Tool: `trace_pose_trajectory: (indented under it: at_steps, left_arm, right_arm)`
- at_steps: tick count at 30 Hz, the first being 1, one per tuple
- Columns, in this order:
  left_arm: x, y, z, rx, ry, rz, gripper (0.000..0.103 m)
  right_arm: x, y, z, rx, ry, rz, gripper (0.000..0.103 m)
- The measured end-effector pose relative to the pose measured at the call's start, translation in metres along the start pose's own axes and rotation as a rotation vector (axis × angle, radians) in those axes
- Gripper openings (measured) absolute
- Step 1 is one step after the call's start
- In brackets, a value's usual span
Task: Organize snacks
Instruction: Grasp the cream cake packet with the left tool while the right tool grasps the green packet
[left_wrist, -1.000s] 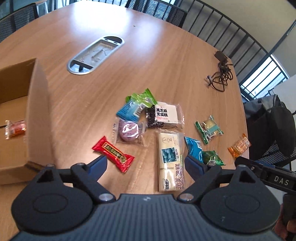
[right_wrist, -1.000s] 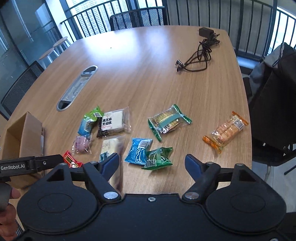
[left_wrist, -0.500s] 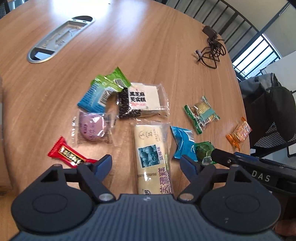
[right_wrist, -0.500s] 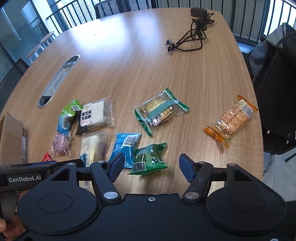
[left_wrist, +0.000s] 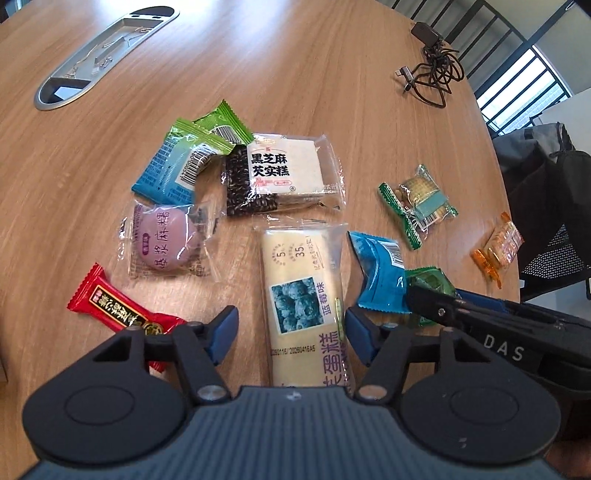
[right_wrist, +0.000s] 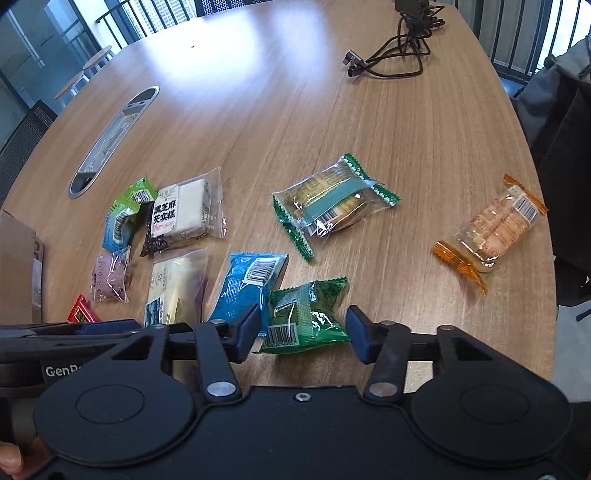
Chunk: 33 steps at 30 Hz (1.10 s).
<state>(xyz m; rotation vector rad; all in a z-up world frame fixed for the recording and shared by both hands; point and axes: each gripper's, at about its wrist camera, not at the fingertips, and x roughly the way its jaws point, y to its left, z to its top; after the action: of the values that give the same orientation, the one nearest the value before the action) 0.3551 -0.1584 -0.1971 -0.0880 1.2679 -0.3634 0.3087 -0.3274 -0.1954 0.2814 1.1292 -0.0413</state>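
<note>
Near the table's (right_wrist: 369, 122) front edge, 10 wrapped snacks are scattered in a loose cluster, none yet sorted. The left gripper (left_wrist: 291, 328) is held low with its fingers spread wide, straddling the long cream cake (left_wrist: 303, 295); the pack's near end lies between the blue pads, with nothing gripped. That alignment suggests the cake is the left side's chosen pick, its long axis running along the fingers so the narrow width can be pinched.

The right gripper (right_wrist: 303, 330) is likewise wide open and empty, placed around the green pack (right_wrist: 308, 314), which overlaps the blue pack (right_wrist: 251, 286) at its left. The left pad (right_wrist: 247, 328) sits over that blue pack, so a closing could catch both wrappers; whether it touches cannot be told.

Toward the table's left edge, a corner of a box (right_wrist: 16, 266) is seen, presumably where snacks are to be gathered. Farther back lie the sesame cake (left_wrist: 280, 171), a purple mochi (left_wrist: 166, 240), a red bar (left_wrist: 114, 308), 2 small green-topped packs (left_wrist: 192, 155), a cracker pack (right_wrist: 334, 201) and, well apart near the right edge, an orange pack (right_wrist: 491, 230). A cable (right_wrist: 399, 44) is coiled at the far edge.
</note>
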Motion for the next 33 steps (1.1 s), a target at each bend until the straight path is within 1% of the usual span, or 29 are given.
trace_pose_trajectory:
  at_steps: [2, 3, 6, 13, 23, 26, 33]
  left_arm:
    - [0.000, -0.002, -0.001, -0.001, -0.001, 0.000, 0.050]
    - [0.000, -0.003, -0.002, -0.001, 0.006, -0.008, 0.037]
    - [-0.003, -0.005, -0.004, 0.001, 0.004, 0.013, 0.033]
    - [-0.023, -0.003, -0.007, -0.013, -0.034, 0.028, 0.032]
    - [-0.065, 0.001, -0.018, -0.039, -0.105, 0.038, 0.032]
    - [-0.078, 0.003, -0.022, -0.043, -0.126, 0.040, 0.032]
    - [-0.105, 0.012, -0.032, -0.070, -0.175, 0.050, 0.032]
  right_arm:
    - [0.003, 0.001, -0.001, -0.010, 0.011, -0.001, 0.043]
    - [0.004, 0.001, -0.002, -0.018, 0.016, -0.007, 0.041]
    - [-0.002, 0.002, -0.003, -0.015, 0.006, 0.004, 0.037]
    - [-0.021, 0.004, -0.007, -0.034, -0.023, 0.013, 0.034]
    - [-0.053, 0.016, -0.014, -0.053, -0.078, 0.051, 0.030]
    - [-0.064, 0.020, -0.015, -0.060, -0.096, 0.064, 0.027]
    - [-0.081, 0.032, -0.019, -0.081, -0.128, 0.085, 0.027]
